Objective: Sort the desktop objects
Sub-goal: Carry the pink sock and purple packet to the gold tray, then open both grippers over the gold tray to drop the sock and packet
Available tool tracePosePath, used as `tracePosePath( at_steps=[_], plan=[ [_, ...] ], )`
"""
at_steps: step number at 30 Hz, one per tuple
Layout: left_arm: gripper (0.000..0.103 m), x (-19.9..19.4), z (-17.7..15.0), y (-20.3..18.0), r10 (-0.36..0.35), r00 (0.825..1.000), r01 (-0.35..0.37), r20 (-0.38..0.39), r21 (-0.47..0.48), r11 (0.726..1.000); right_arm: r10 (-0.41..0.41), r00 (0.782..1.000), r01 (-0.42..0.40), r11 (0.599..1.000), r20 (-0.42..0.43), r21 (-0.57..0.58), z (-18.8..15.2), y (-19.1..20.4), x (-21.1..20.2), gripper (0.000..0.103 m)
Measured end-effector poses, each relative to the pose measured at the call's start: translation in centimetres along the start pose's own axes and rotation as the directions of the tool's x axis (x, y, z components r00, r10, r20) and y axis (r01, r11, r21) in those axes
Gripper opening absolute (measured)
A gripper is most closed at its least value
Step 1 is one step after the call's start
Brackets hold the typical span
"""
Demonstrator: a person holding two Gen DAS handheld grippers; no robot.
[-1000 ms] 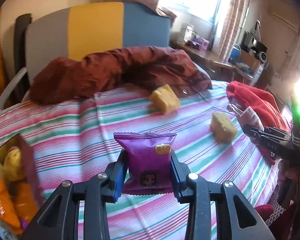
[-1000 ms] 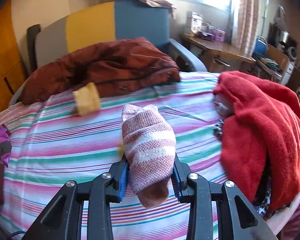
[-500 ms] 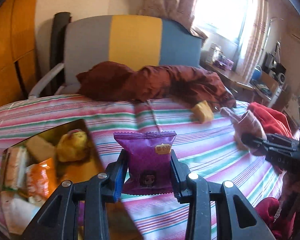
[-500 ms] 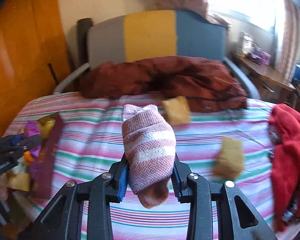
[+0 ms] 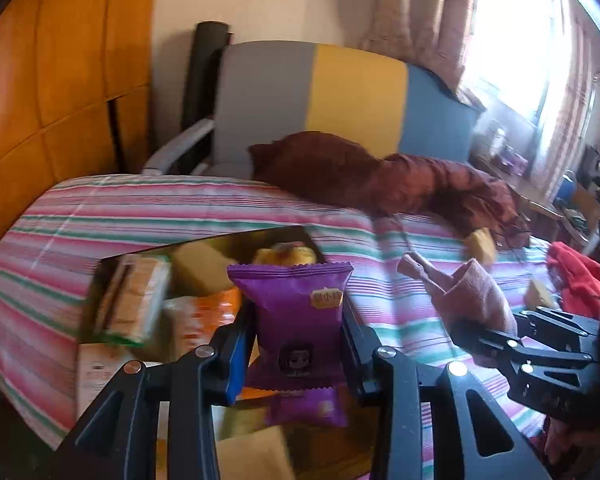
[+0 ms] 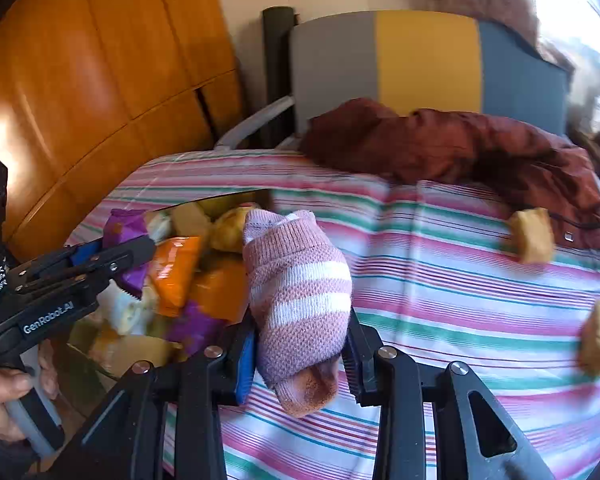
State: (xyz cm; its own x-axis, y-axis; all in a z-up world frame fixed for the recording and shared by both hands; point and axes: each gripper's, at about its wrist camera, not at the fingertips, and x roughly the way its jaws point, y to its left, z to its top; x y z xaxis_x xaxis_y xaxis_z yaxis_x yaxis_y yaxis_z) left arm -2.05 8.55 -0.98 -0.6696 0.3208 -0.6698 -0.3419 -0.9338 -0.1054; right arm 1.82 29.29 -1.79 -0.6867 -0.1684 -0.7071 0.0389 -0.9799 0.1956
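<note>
Left wrist view: our left gripper point(image 5: 298, 344), fingers clenched on a purple snack packet point(image 5: 296, 316), holds it above the snack box point(image 5: 112, 264), apparently for dropping in. Right wrist view: our right gripper point(image 6: 300, 350) grasps a pink striped sock point(image 6: 300, 292) over the striped bed point(image 6: 440, 300), right of the box, presumably kept apart from snacks.

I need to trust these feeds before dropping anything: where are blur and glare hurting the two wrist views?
Left wrist: window blown out at top right, snack box smeared, purple packet sharp in the left gripper. Right wrist: glare in the top-right corner, yellow blocks blurred, striped sock crisp.
</note>
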Motion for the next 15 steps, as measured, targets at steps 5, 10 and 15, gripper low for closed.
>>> tracePosePath(
  at_steps=[5,10,15],
  plan=[
    [0.039,0.4,-0.3,2.4,0.036,0.999,-0.036,-0.009,-0.05,0.998,0.045,0.999,-0.045,0.999,-0.016,-0.024,0.6,3.0,1.8,0.037],
    [0.039,0.9,-0.4,4.0,0.089,0.996,-0.09,-0.015,-0.078,0.993,0.069,0.997,-0.071,0.996,-0.03,-0.046,1.5,5.1,3.4,0.037],
    [0.053,0.5,-0.6,5.1,0.133,0.991,-0.133,0.0,-0.095,0.987,0.068,0.996,-0.071,0.996,-0.065,-0.054,2.1,6.9,6.1,0.038]
  ],
)
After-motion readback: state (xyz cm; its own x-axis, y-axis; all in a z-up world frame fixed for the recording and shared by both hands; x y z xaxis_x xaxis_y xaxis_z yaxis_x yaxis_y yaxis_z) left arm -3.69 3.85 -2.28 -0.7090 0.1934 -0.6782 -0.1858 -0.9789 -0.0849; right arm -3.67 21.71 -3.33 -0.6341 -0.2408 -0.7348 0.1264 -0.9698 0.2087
